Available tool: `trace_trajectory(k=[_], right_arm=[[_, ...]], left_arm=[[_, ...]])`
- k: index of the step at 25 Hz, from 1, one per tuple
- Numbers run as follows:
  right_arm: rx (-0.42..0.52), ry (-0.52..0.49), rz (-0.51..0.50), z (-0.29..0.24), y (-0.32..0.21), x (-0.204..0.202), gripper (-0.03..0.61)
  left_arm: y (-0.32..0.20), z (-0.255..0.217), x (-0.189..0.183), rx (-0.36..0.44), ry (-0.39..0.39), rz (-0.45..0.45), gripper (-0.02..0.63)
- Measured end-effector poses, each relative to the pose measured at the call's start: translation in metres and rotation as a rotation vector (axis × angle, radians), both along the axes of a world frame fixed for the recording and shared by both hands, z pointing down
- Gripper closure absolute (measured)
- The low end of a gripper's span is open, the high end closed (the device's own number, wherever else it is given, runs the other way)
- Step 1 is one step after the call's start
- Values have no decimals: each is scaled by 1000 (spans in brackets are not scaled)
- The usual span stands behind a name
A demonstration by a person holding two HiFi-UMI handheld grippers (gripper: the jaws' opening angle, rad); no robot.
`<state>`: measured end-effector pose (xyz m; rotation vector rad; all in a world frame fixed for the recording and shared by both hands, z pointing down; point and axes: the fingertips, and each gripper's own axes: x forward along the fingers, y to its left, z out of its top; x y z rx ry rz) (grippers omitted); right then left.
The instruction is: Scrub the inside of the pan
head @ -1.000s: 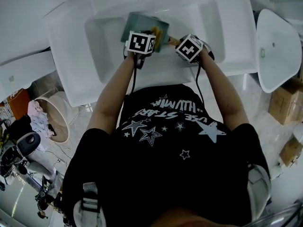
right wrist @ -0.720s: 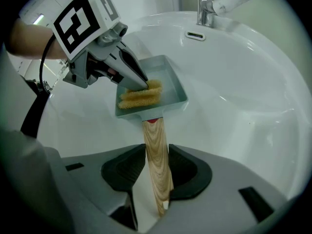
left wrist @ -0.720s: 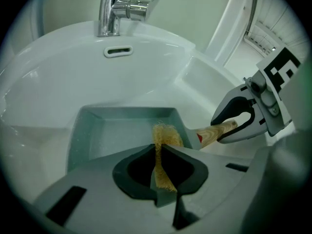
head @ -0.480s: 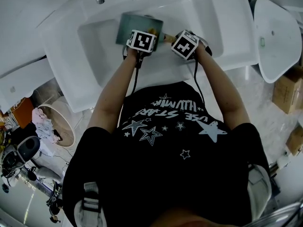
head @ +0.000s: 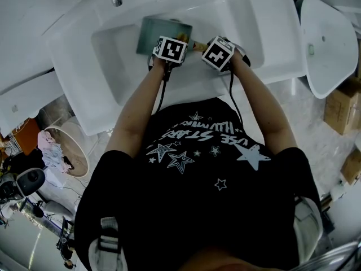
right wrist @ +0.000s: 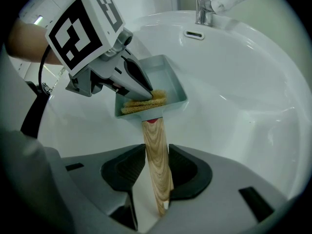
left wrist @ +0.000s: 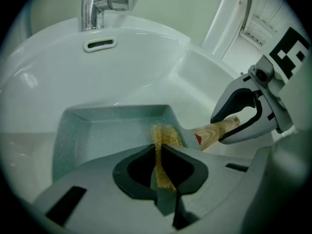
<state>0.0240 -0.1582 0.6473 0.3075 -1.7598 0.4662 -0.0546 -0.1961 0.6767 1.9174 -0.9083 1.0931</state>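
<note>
**Head view.** A square grey-green pan (head: 155, 34) lies in the white sink (head: 107, 55), just beyond both grippers. The left gripper (head: 176, 40) is over the pan's near right corner. The right gripper (head: 210, 51) is just to its right, on the wooden handle (head: 197, 46). There is bare basin to the left of the pan and more to the right of the right gripper.

**Left gripper view.** The jaws are almost together, pinching a thin yellow scouring pad (left wrist: 163, 152) edge-on. The pad's far end reaches the pan floor at the corner by the handle. It seems to touch there, though the contact is not clear. The pan's inside is pale and speckled, with low straight walls and rounded corners. Open pan floor runs ahead and to the left of the tips. The faucet (left wrist: 102, 4) stands well ahead of them.

**Right gripper view.** The jaws are part-way apart, clamped on the handle, which is light-grained wood with a red mark where it joins the pan. The pan sits straight ahead of the tips. A wide, smooth stretch of sink wall lies to the right.
</note>
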Motion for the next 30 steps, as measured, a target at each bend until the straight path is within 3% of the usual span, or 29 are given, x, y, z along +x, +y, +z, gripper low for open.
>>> trace_trajectory(k=[12,30], right_arm=[[-6,9,-2,-1,0,0,433],[-30,26,-11,1,1,-1,433]], left_arm=[[6,2,-14,-66,-20,84,571],[-8,-1,-75,-26,-126,26,571]])
